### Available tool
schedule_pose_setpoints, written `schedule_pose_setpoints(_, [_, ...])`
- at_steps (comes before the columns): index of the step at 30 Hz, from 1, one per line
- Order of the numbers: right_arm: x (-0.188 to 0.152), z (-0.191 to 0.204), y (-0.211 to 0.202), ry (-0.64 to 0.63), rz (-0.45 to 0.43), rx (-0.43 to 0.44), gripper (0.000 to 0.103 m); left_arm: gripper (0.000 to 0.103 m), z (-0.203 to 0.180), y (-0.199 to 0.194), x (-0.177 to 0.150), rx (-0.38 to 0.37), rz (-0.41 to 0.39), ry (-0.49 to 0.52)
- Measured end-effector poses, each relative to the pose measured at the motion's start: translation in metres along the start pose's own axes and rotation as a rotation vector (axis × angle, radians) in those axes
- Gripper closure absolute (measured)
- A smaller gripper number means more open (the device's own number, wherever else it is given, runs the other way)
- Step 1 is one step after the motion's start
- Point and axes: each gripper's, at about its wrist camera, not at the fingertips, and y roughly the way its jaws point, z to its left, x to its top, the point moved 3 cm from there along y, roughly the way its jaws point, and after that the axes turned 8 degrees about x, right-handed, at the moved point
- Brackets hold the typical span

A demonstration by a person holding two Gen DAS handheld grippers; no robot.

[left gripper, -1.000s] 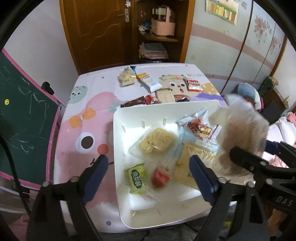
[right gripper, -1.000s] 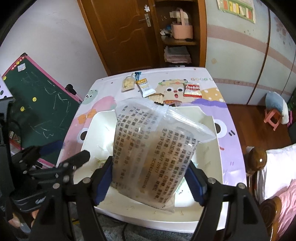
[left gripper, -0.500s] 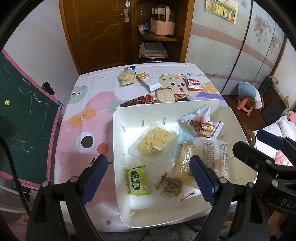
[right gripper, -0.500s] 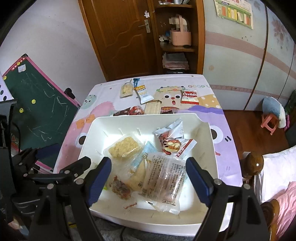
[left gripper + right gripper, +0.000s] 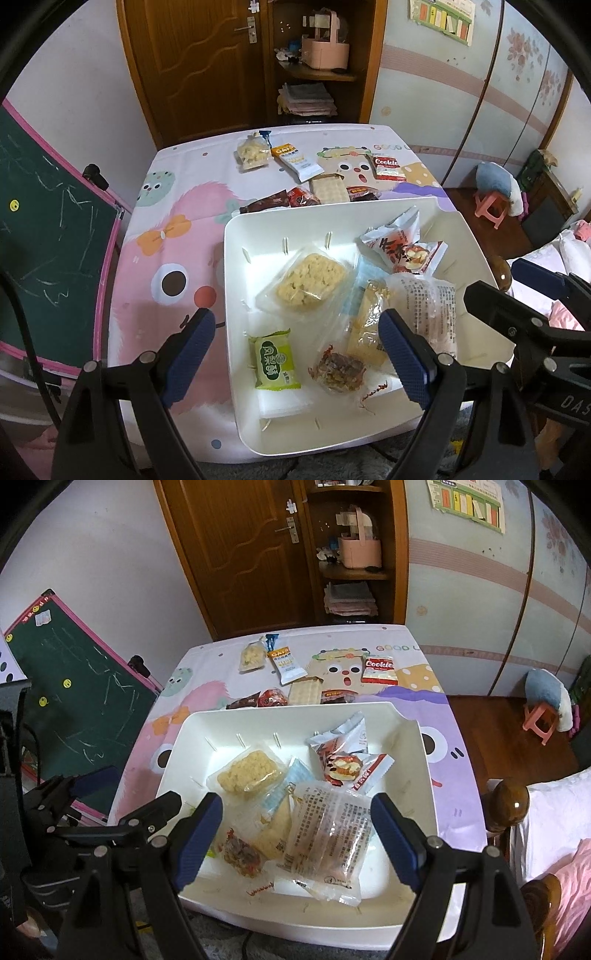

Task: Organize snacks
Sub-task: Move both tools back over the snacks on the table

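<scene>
Right wrist view: right gripper (image 5: 297, 830) hangs spread and empty over the clear printed packet (image 5: 328, 834) lying in the white bin (image 5: 410, 734); left gripper (image 5: 295, 354) likewise gapes. Beyond, the cookie pack (image 5: 380, 669) sits on the tablecloth (image 5: 439, 701).

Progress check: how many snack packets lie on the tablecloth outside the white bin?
7. Far row: clear puff bag, white bar packet, red Cookie packet. Along bin rim: brown wrapper, red wrapper, beige wafer pack, maroon packet. More may be hidden.
</scene>
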Motion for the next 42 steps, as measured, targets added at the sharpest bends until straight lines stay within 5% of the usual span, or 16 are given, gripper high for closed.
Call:
schedule_pose_setpoints(7, [0.017,-0.009,-0.018,-0.019,-0.167,-0.024,0.02,0.014,0.0,0.002,0.012,0.013,-0.023,0.006])
schedule_pose_setpoints(13, [0.054,-0.012,-0.023,-0.111,-0.17,-0.073,0.02,0.014,0.01,-0.007,0.051,0.054,-0.093,0.016])
schedule_pose_setpoints(19, [0.114,-0.013,-0.04,-0.238,-0.244,-0.226,0.02,0.014,0.025,-0.033,0.121,0.088,-0.218,0.026])
schedule_pose_setpoints(28, [0.224,-0.057,-0.05,-0.212,-0.337,-0.323,0.02,0.014,0.053,-0.034,0.241,0.166,-0.293,-0.026])
schedule_pose_setpoints(31, [0.257,-0.075,-0.035,-0.201,-0.327,-0.341,0.02,0.014,0.063,-0.015,0.276,0.165,-0.281,-0.06])
schedule_pose_setpoints(36, [0.283,-0.103,0.024,-0.146,-0.204,-0.244,0.02,0.014,0.072,0.047,0.322,0.194,-0.241,-0.076])
schedule_pose_setpoints(42, [0.274,-0.148,0.126,-0.038,-0.029,-0.236,0.02,0.014,0.07,0.173,0.327,0.151,-0.015,-0.089])
